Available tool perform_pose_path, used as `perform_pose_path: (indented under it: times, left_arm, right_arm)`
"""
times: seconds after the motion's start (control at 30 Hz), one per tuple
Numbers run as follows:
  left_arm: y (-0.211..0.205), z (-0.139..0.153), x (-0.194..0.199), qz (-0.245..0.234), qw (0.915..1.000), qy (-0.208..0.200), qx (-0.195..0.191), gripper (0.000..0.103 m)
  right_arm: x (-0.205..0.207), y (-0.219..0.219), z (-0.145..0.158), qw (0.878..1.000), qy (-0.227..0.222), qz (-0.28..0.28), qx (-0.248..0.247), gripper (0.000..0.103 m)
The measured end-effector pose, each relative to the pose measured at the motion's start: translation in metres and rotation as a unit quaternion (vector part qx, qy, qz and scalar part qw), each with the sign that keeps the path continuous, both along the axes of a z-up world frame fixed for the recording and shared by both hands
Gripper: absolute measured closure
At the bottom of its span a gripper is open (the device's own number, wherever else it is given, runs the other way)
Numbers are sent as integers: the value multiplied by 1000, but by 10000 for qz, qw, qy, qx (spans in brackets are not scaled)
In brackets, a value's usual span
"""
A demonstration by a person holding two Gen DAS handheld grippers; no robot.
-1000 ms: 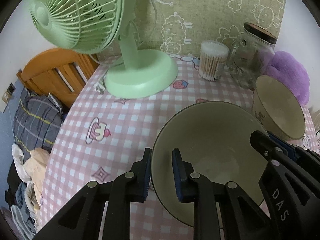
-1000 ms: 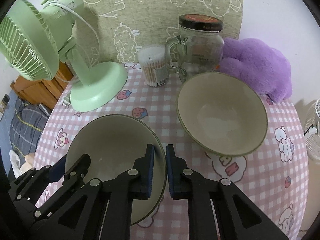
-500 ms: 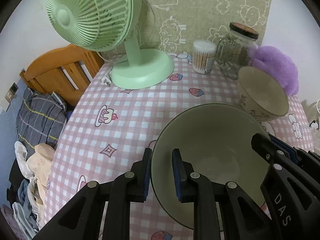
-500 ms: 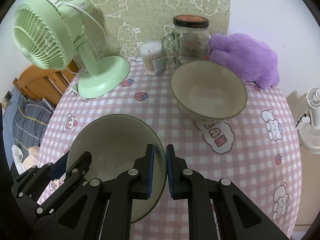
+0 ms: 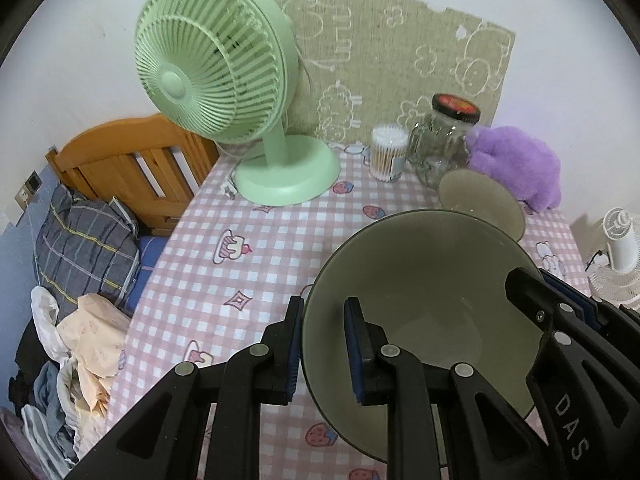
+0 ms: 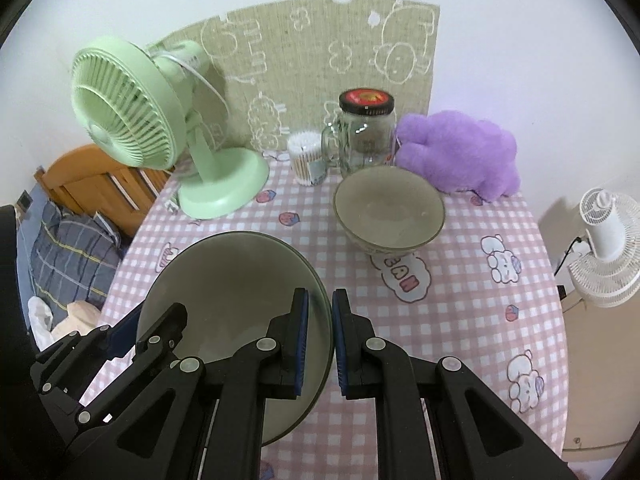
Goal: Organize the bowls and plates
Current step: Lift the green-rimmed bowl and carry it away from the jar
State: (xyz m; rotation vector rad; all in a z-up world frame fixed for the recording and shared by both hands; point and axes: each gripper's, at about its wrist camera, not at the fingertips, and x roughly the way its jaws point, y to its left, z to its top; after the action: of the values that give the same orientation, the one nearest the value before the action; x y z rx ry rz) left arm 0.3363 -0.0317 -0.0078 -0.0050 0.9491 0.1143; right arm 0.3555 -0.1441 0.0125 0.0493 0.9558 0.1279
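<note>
So both tongs are pinching the same big bowl by its rim: the left tongs (image 5: 323,350) clamp the rim on the left side with one pad inside and one outside, and the right tongs (image 6: 320,344) do the same on the opposite edge, pads squeezed tight on the thin wall. The held bowl (image 5: 420,300) looks to be up in the air over the near part of the tabletop (image 5: 248,248), not resting on it, with the second bowl (image 6: 389,208) sitting further back near the glass jar (image 6: 366,136) and the purple plush (image 6: 460,156). My guess is the plan is to nest one into the other. What worries me: it's a two-point rim grip on smooth glazed ceramic, so if one hand pulls ahead of the other or they drift apart, the rim could slip out of a pad and the bowl drops or swings. Coming in too low could also clip the other bowl's rim, or bump the jar and the cotton swab tub (image 6: 306,158) behind it. Orientation-wise the held bowl is mouth-up, maybe tilted a bit toward the cameras but hard to say with the fisheye. It's round so there's no real long axis, just the line across the rim between the two grips, running left to right.
</note>
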Motion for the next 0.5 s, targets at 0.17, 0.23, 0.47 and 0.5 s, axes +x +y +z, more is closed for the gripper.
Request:
perform_pose_path:
  times: [0.17,0.23,0.47,0.5]
  left_arm:
    - [6,19,-21,-44,9999,-149,-20,86]
    - [8,24,-30,-42,9998,-192,-97,86]
    - [19,39,-57,-163,9993,-295,-154,86]
    - [21,41,-61,-183,9992,-315,-150,86]
  right_arm:
    - [-22,5,19,9999,-109,18,-11,88]
    - [-33,7,28,9998,-178,-15,-14,88]
    - [-63,16,47,9994,-318,-111,-109,88]
    - [-68,17,48,9993,-332,-122,-117,88]
